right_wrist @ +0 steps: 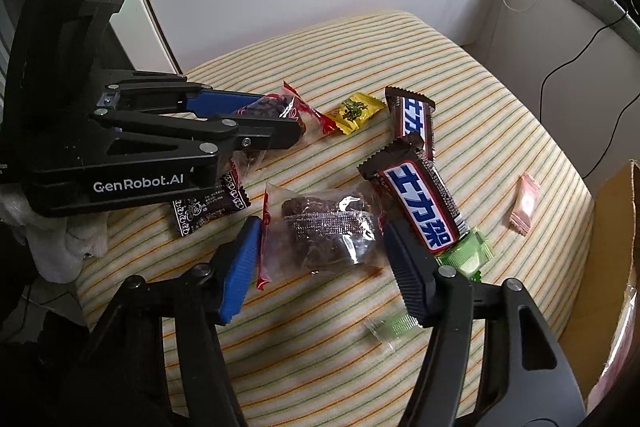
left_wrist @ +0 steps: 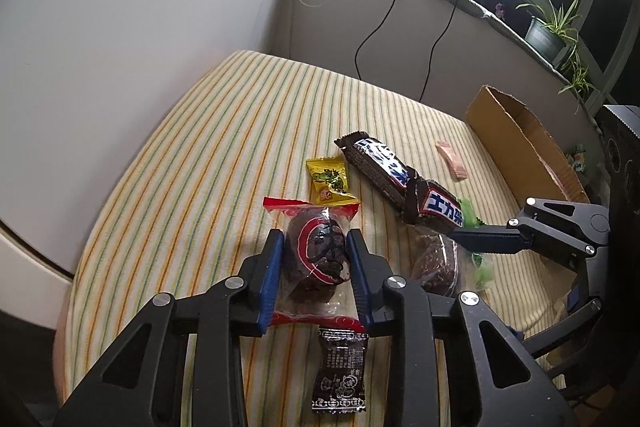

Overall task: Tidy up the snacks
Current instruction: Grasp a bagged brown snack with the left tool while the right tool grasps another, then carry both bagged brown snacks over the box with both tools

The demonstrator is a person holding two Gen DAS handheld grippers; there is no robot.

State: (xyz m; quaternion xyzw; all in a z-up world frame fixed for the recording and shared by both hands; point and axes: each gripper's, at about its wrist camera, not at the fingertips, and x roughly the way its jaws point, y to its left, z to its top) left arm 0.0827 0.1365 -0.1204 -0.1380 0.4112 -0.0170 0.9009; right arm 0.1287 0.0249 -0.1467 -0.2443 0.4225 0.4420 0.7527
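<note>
My left gripper (left_wrist: 315, 241) has its blue pads pressed on both sides of a dark cake in a clear, red-ended wrapper (left_wrist: 316, 259), which rests on the striped cloth (left_wrist: 224, 147). The right wrist view shows that gripper (right_wrist: 280, 119) from the side, with the cake (right_wrist: 266, 107) between its fingers. My right gripper (right_wrist: 320, 227) straddles a second wrapped dark cake (right_wrist: 328, 235) lengthwise. Its blue pad touches the upturned red wrapper end, and the cake body is not squeezed. Two Snickers bars (right_wrist: 424, 203) (right_wrist: 412, 119) lie just right of it.
A yellow candy (left_wrist: 330, 181), a dark candy packet (left_wrist: 340, 371), a green candy (right_wrist: 466, 251) and a pink candy (right_wrist: 525, 205) lie on the cloth. An open cardboard box (left_wrist: 520, 143) stands at the right edge. A white towel (right_wrist: 68, 239) hangs at the left.
</note>
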